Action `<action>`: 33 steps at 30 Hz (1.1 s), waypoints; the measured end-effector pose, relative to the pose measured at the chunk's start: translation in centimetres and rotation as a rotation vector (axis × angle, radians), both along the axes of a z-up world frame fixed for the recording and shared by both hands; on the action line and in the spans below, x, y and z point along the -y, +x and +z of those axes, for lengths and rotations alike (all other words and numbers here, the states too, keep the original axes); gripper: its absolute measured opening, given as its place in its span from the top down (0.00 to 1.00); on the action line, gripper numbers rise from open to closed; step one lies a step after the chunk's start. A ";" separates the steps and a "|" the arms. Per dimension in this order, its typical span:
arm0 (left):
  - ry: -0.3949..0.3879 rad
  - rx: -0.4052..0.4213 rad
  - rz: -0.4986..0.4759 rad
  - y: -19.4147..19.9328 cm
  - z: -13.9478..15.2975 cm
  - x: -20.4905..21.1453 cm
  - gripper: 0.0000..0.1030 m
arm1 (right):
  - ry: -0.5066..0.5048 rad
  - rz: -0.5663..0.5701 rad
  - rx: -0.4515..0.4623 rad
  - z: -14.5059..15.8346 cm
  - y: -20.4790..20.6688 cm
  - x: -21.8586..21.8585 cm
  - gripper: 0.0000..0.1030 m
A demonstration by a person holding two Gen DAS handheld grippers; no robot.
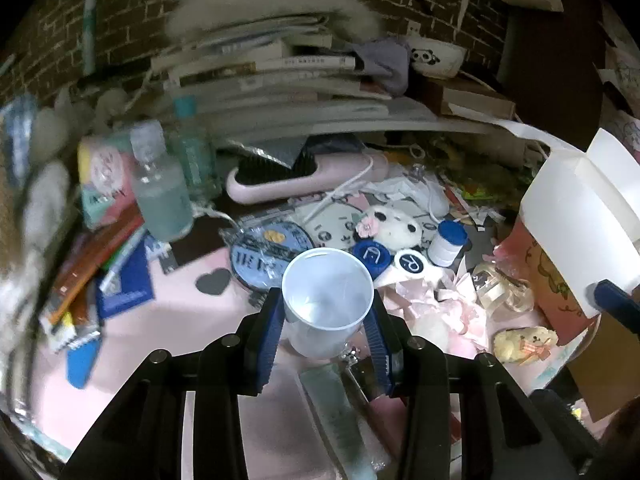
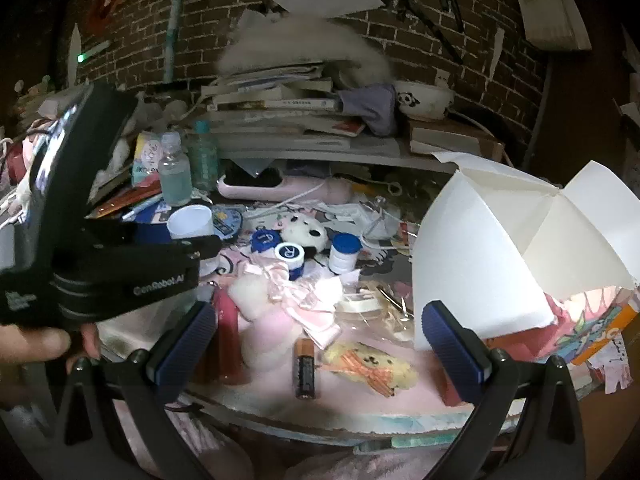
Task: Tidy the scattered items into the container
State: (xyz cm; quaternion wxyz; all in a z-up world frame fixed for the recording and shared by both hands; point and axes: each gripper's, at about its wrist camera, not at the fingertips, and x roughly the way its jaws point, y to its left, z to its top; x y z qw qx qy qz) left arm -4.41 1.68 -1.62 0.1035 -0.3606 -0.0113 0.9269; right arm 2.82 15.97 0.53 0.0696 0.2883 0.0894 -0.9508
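The left tongs (image 1: pixel 328 320) pinch a white cup (image 1: pixel 327 300); the right tongs (image 2: pixel 320 344) stand spread, a battery (image 2: pixel 306 368) between them.

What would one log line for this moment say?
left tool: shut on plastic cup | right tool: open, empty | white box: open | battery: on table

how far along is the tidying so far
Early. Nothing visibly sits in the white box yet; its inside is hidden. In hand: left gripper grips a plastic cup; right gripper is open. Left: battery, contact lens case, small jar.
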 end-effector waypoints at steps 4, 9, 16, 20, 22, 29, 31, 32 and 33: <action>-0.013 -0.017 -0.014 0.3 1.2 -0.2 0.66 | -0.009 0.031 -0.003 -0.2 -0.1 0.4 0.00; -0.024 -0.040 -0.020 0.5 2.6 -0.5 0.66 | -0.036 0.034 0.006 -0.5 -0.3 0.0 0.00; -0.052 -0.092 -0.056 0.6 6.2 -1.7 0.66 | -0.041 0.037 -0.016 -0.9 -0.2 -0.1 0.00; -0.050 -0.106 -0.153 0.3 8.9 -4.0 0.66 | -0.052 0.057 -0.029 -1.4 -0.2 0.0 0.00; -0.060 -0.106 -0.200 0.1 9.9 -5.5 0.66 | -0.049 0.052 -0.024 -1.8 -0.5 0.0 0.00; -0.110 -0.088 -0.411 -0.8 12.6 -12.6 0.66 | -0.054 0.050 -0.033 -2.1 -0.6 -0.4 0.00; -0.118 -0.065 -0.487 -0.9 13.1 -14.8 0.66 | -0.055 0.046 -0.038 -2.2 -0.6 -0.6 0.00; -0.125 -0.053 -0.521 -0.9 13.3 -15.9 0.66 | -0.056 0.049 -0.037 -2.2 -0.6 -0.6 0.00; -0.134 -0.035 -0.558 -0.9 13.3 -17.0 0.66 | -0.059 0.051 -0.035 -2.2 -0.6 -0.6 0.00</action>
